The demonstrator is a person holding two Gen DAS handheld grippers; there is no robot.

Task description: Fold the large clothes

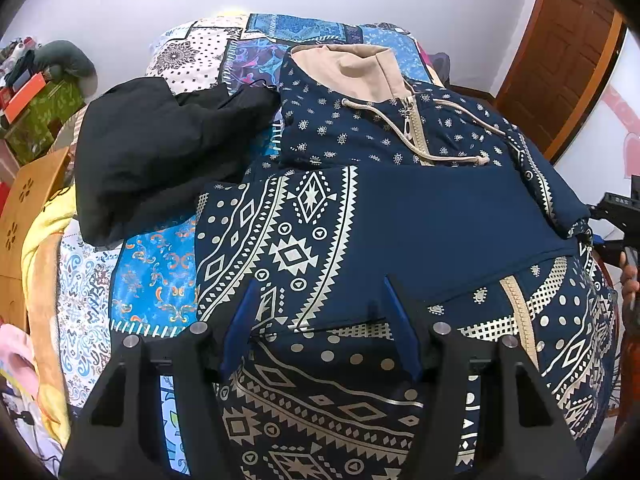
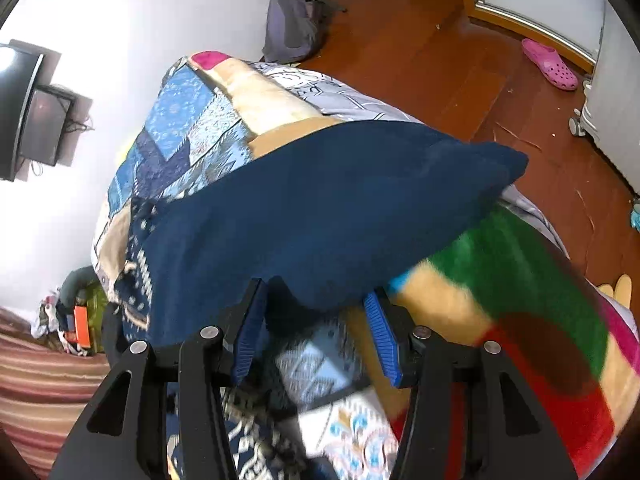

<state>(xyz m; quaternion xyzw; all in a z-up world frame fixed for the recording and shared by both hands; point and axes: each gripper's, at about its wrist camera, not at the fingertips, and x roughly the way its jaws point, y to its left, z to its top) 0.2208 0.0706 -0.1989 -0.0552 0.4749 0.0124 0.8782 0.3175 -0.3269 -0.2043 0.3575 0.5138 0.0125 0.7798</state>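
Navy patterned zip hoodie (image 1: 400,208) covers our patchwork bedspread (image 1: 160,280); left gripper (image 1: 320,300) and right gripper (image 2: 316,300) gape above it, holding nothing.

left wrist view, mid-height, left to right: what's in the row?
Wooden board → yellow blanket → black garment → navy hoodie → right gripper, only partly visible at the edge.

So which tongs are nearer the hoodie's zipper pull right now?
Left. The left tongs hover open over the folded navy hoodie, with the zipper pull straight ahead. The right tongs are open at a plain navy edge; no zipper shows there.
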